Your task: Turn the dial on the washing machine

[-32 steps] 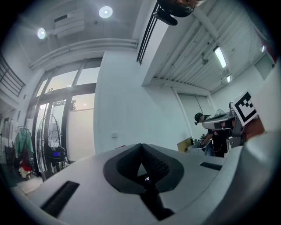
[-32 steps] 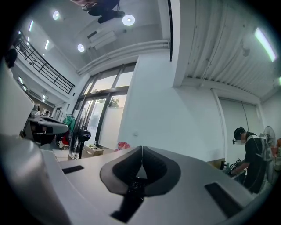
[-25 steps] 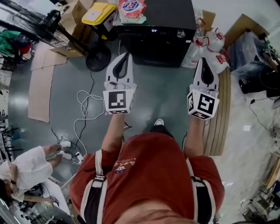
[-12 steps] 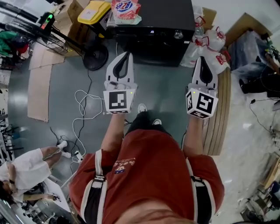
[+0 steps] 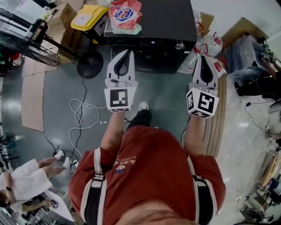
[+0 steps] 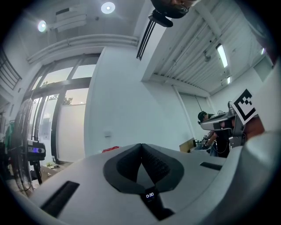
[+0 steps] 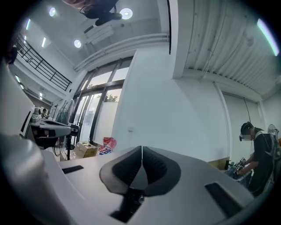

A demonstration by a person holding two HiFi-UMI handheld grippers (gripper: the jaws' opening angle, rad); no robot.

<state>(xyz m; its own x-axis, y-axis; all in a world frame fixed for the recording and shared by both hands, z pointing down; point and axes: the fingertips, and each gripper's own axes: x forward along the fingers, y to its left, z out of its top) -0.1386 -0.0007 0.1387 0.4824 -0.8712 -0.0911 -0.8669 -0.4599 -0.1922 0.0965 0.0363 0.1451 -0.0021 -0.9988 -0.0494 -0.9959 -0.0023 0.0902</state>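
The black washing machine point(image 5: 153, 19) stands at the top of the head view, with its silver dial point(image 5: 179, 45) at the right end of the front panel and a small lit display point(image 5: 152, 42) left of it. My left gripper point(image 5: 128, 52) points level at the panel's left part, shut and empty, short of the machine. My right gripper point(image 5: 205, 57) is held level to the right of the dial, also shut with nothing in it. In the left gripper view the pads point(image 6: 151, 162) meet at a point and the display point(image 6: 149, 195) shows below them. The right gripper view shows its pads point(image 7: 151, 165) pressed together.
A red detergent bag point(image 5: 126, 13) lies on the machine's top. A yellow-lidded box point(image 5: 89, 17) and a fan base point(image 5: 90, 66) stand to the left. Plastic bags point(image 5: 213, 44) and wooden planks point(image 5: 219, 118) are at the right. White cable point(image 5: 81, 114) loops on the floor. A person point(image 5: 24, 184) sits at lower left.
Both grippers have moved forward toward the washing machine, which now sits closer in the head view. The jaws look the same, shut.
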